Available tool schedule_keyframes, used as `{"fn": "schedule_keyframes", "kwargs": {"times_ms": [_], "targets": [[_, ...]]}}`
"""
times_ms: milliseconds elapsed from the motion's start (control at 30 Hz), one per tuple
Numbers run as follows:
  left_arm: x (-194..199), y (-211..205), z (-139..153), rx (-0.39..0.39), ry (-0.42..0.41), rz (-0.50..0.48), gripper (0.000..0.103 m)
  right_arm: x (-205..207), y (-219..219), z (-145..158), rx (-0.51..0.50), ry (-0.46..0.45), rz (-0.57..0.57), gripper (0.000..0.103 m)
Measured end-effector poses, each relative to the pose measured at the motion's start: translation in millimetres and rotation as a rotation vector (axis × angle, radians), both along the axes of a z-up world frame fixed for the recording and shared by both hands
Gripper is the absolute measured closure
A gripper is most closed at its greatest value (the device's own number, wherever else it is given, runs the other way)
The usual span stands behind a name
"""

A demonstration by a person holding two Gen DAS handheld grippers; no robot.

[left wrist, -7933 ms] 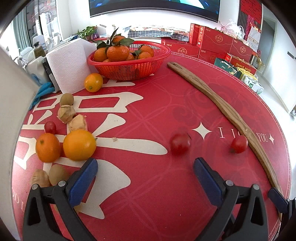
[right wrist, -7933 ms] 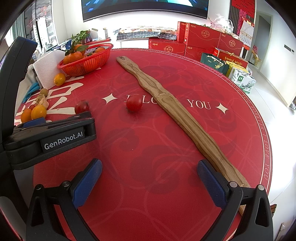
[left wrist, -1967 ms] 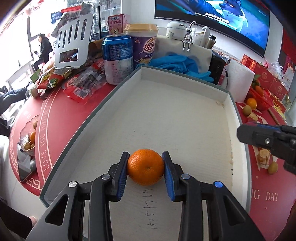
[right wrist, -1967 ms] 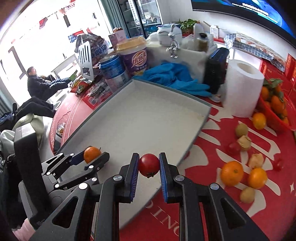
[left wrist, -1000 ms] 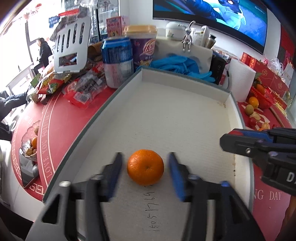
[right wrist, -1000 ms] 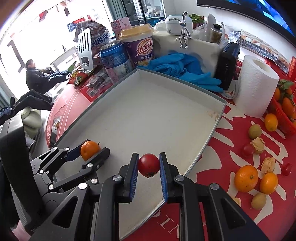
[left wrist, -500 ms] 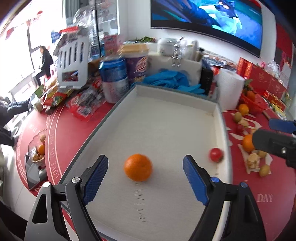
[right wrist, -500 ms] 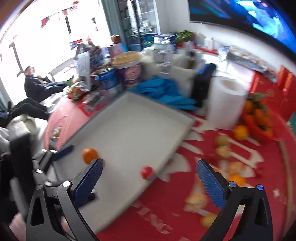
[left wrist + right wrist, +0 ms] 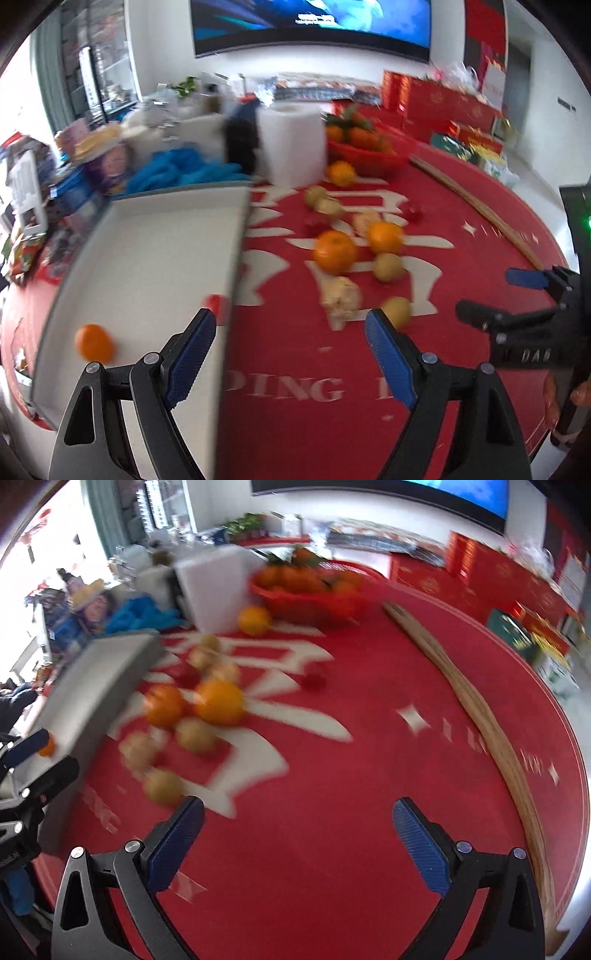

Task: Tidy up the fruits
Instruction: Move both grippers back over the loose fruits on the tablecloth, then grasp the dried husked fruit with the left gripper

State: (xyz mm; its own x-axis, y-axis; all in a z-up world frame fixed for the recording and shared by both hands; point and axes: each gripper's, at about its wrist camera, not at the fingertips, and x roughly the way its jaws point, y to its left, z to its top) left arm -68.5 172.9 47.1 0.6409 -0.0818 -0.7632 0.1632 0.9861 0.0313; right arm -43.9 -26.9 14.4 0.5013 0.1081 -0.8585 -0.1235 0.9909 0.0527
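Note:
A white tray (image 9: 147, 236) holds an orange mandarin (image 9: 94, 342) at its near left and a red tomato (image 9: 216, 303) by its right wall. My left gripper (image 9: 291, 354) is open and empty above the tray's right edge. My right gripper (image 9: 295, 834) is open and empty over the red tablecloth; it also shows in the left wrist view (image 9: 517, 295). Loose on the cloth are two oranges (image 9: 334, 252) (image 9: 384, 237), several kiwis (image 9: 388, 266) and a small tomato (image 9: 314, 677). The tray (image 9: 92, 686) sits left in the right wrist view.
A red basket of mandarins (image 9: 310, 590) and a paper towel roll (image 9: 291, 142) stand at the back. A long wooden stick (image 9: 480, 709) lies along the right side. Blue gloves (image 9: 181, 171), cans and packets crowd behind the tray. Red gift boxes (image 9: 443, 103) line the far edge.
Both grippers have swung right, away from the tray and toward the loose fruit. The mandarin and tomato stay in the tray. Both views are motion-blurred.

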Motion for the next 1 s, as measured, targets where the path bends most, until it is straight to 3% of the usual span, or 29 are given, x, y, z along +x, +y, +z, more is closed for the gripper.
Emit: {"fn": "schedule_keyframes", "kwargs": {"times_ms": [367, 567, 700, 1000], "targets": [[33.3, -22.9, -26.4, 0.029, 0.089, 0.035, 0.021, -17.3, -12.4, -11.9, -0.046, -0.060, -0.001, 0.000], [43.9, -22.8, -34.4, -0.015, 0.149, 0.042, 0.041, -18.4, -11.5, -13.8, -0.045, -0.071, -0.004, 0.000], [37.6, -27.8, -31.4, -0.002, 0.136, 0.025, 0.076, -19.2, -11.9, -13.8, -0.045, -0.078, -0.005, 0.000], [-11.0, -14.0, -32.3, 0.006, 0.051, 0.089, 0.076, -19.8, -11.5, -14.1, -0.046, -0.085, -0.011, 0.000]]}}
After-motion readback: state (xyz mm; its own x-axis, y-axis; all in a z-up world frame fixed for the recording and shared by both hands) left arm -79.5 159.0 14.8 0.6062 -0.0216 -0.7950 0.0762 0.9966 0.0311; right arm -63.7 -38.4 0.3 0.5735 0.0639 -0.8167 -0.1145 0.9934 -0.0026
